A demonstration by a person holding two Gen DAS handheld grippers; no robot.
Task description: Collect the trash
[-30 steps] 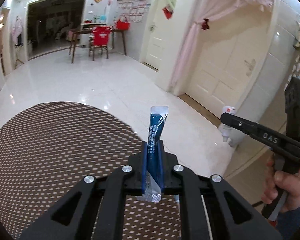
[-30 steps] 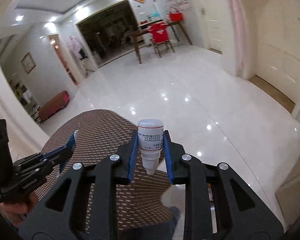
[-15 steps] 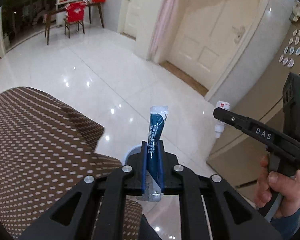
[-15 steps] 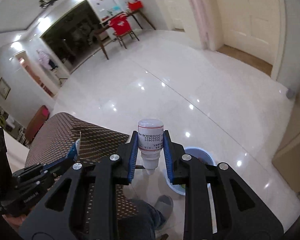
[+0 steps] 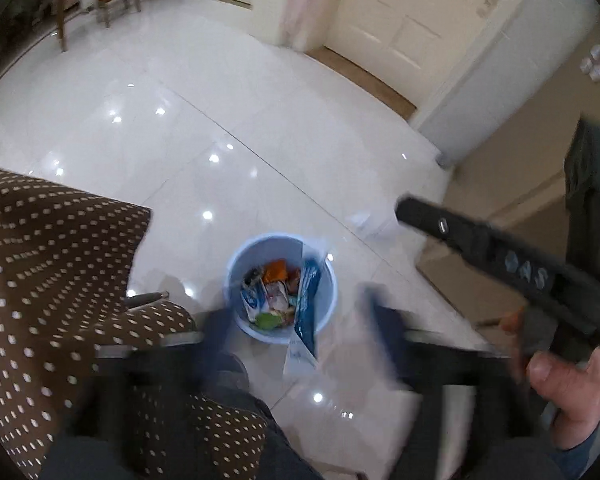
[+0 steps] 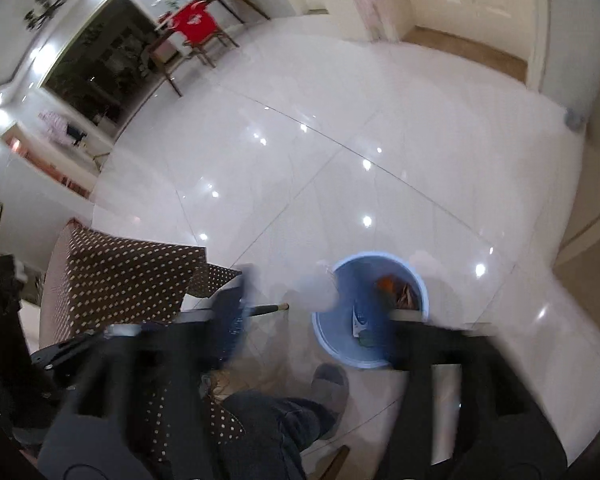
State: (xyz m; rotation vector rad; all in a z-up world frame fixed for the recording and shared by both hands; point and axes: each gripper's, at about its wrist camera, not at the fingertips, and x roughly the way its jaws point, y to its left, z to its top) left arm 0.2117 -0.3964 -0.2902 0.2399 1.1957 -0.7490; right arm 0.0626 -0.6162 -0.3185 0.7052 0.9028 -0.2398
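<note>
Both tongs have swung down over the blue bin (image 5: 281, 287), jaws opening. Left tongs (image 5: 300, 332) stand wide; the blue tube (image 5: 306, 308), light and soft, drops free into the bin. Right tongs (image 6: 316, 312) wide too; the white bottle (image 6: 318, 292), small, stiff, slick, falls beside the rim. Dotted table (image 5: 52, 264) and my foot (image 6: 332, 384) crowd the bin.

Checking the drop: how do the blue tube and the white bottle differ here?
The blue tube is long, flat and fairly sharp; the white bottle is short and a pale blur. The tube shows over the bin's opening; the bottle shows left of its rim. Both are loose between opening jaws.
</note>
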